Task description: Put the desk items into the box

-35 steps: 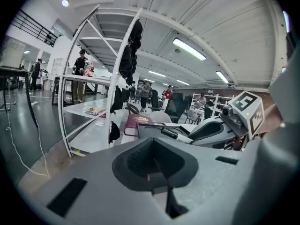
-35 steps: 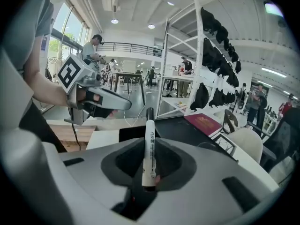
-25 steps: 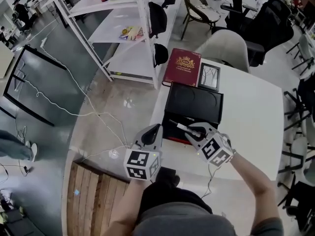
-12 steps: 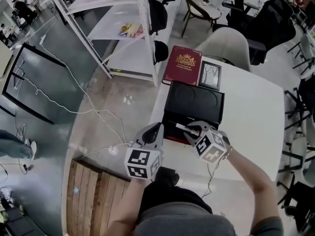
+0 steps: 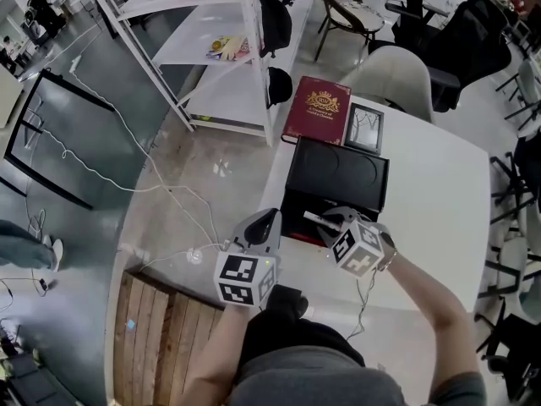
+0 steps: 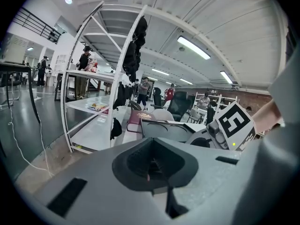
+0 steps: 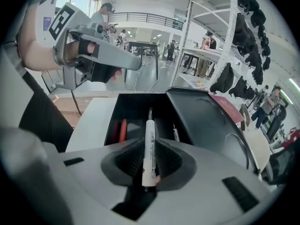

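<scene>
A black box (image 5: 331, 227) stands open at the white table's near left edge, its lid (image 5: 340, 172) tilted back. My right gripper (image 5: 326, 222) hangs over the box's open compartment, shut on a white marker (image 5: 311, 218). In the right gripper view the marker (image 7: 149, 139) points down into the box (image 7: 112, 118), where a red pen (image 7: 123, 129) and a black-and-white pen (image 7: 175, 134) lie. My left gripper (image 5: 267, 222) hovers just left of the box with its jaws together and nothing in them; its own view shows the empty jaw hollow (image 6: 152, 165) and the right gripper's marker cube (image 6: 234, 123).
A maroon book (image 5: 317, 108) and a small picture frame (image 5: 362, 129) lie on the table (image 5: 439, 201) behind the box. White shelving (image 5: 211, 49) stands to the left, chairs (image 5: 397, 79) behind, and a wooden pallet (image 5: 161, 345) and cables on the floor.
My right gripper has sunk and tipped further downward with the marker, closer over the box. The left gripper has kept still.
</scene>
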`<state>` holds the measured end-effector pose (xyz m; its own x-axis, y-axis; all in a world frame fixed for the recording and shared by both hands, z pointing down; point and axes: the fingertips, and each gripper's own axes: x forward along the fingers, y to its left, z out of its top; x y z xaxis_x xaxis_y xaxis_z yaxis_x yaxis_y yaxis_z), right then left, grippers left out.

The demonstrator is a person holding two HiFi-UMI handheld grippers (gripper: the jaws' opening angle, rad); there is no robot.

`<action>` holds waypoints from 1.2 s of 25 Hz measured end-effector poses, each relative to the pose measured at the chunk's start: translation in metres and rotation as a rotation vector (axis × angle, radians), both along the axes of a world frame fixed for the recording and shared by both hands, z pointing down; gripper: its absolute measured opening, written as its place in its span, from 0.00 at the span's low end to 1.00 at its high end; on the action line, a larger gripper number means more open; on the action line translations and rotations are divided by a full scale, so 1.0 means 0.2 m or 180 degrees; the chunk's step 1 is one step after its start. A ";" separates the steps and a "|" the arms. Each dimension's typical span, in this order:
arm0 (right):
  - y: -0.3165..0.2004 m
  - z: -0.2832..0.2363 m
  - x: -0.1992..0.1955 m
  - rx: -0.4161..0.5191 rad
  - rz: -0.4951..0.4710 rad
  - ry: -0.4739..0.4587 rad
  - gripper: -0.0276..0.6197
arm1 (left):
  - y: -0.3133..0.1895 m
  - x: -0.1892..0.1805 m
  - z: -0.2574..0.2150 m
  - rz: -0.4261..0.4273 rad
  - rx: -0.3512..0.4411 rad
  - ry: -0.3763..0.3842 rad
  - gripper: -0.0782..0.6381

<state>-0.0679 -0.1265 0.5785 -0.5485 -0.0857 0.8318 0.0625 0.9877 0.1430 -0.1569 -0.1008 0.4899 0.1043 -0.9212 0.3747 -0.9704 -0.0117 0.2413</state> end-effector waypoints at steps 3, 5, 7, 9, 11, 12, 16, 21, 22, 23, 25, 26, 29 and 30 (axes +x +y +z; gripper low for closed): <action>0.01 0.02 0.00 -0.0013 -0.0010 0.0035 0.16 | 0.00 0.00 0.00 0.0008 0.0003 -0.0002 0.12; 0.01 0.03 0.00 -0.0034 -0.0020 0.0060 0.16 | 0.00 0.00 0.00 0.0012 0.0000 -0.0008 0.12; 0.00 0.04 0.00 -0.0046 -0.0023 0.0086 0.16 | -0.01 0.00 0.01 0.0013 -0.0007 -0.0011 0.12; 0.00 0.05 0.00 -0.0055 -0.0026 0.0122 0.16 | -0.01 0.00 0.01 0.0013 -0.0010 -0.0007 0.12; 0.00 0.06 0.00 -0.0063 -0.0032 0.0168 0.16 | -0.01 0.00 0.01 0.0012 -0.0012 -0.0005 0.12; 0.01 0.07 0.00 -0.0072 -0.0032 0.0193 0.16 | 0.00 -0.01 0.01 0.0010 -0.0012 -0.0004 0.12; 0.02 0.09 0.01 -0.0183 0.0038 0.0248 0.16 | 0.00 -0.02 0.00 0.0000 -0.0008 -0.0007 0.12; 0.01 0.11 0.03 -0.0245 0.0116 0.0309 0.16 | 0.01 -0.02 0.02 -0.0004 -0.0026 -0.0002 0.12; 0.01 0.12 0.03 -0.0244 0.0114 0.0324 0.16 | 0.01 -0.02 0.02 -0.0003 -0.0030 0.0000 0.12; 0.01 0.12 0.03 -0.0246 0.0107 0.0329 0.16 | 0.01 -0.02 0.02 -0.0001 -0.0031 0.0002 0.12; 0.02 0.11 0.03 -0.0258 0.0094 0.0311 0.16 | 0.00 -0.02 0.02 0.0007 -0.0029 0.0002 0.12; 0.01 0.11 0.03 -0.0265 0.0094 0.0294 0.16 | 0.00 -0.02 0.02 0.0012 -0.0026 0.0002 0.12; 0.01 0.10 0.04 -0.0290 0.0124 0.0253 0.17 | -0.01 0.00 0.01 0.0032 -0.0019 0.0000 0.12; 0.01 0.10 0.04 -0.0294 0.0140 0.0238 0.18 | -0.01 0.00 0.01 0.0038 -0.0018 -0.0001 0.12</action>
